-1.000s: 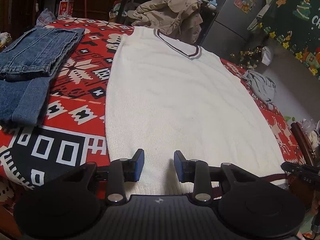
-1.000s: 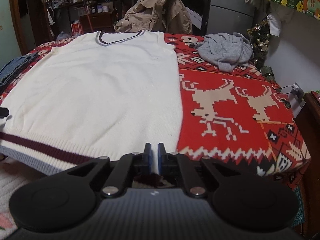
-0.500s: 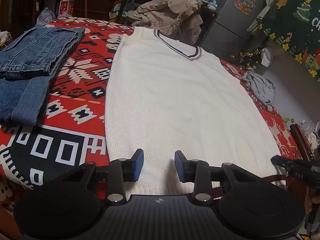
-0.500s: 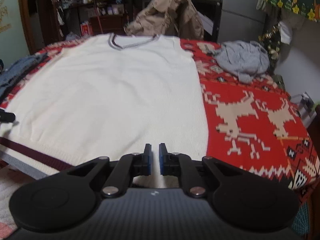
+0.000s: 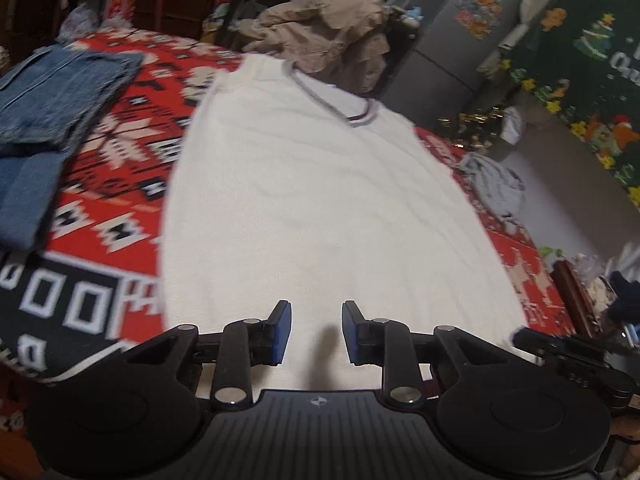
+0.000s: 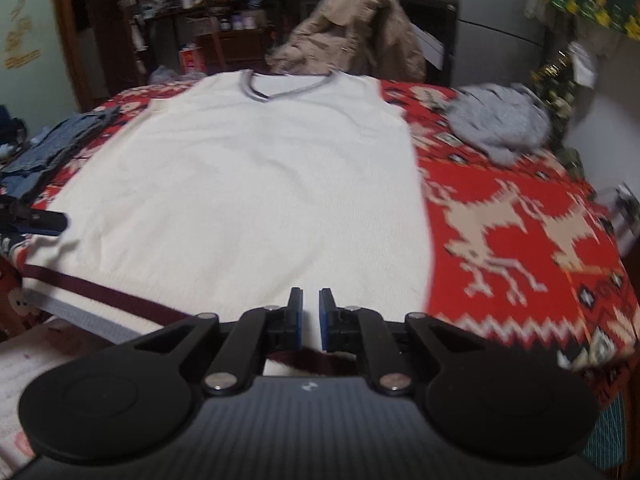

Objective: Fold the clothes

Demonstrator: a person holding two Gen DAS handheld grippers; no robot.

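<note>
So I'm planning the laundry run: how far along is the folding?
Done: jeans lie folded on the blanket. In hand: the white vest lies flat, unfolded; the left tool is closing at its hem, the right tool is barely open. Left: folding the vest, then the crumpled grey top.

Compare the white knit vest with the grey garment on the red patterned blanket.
The white knit vest lies spread flat; the grey garment sits crumpled in a heap. The vest has striped trim at neck and hem; the grey one looks plain. Both rest on the red patterned blanket, unfolded.
</note>
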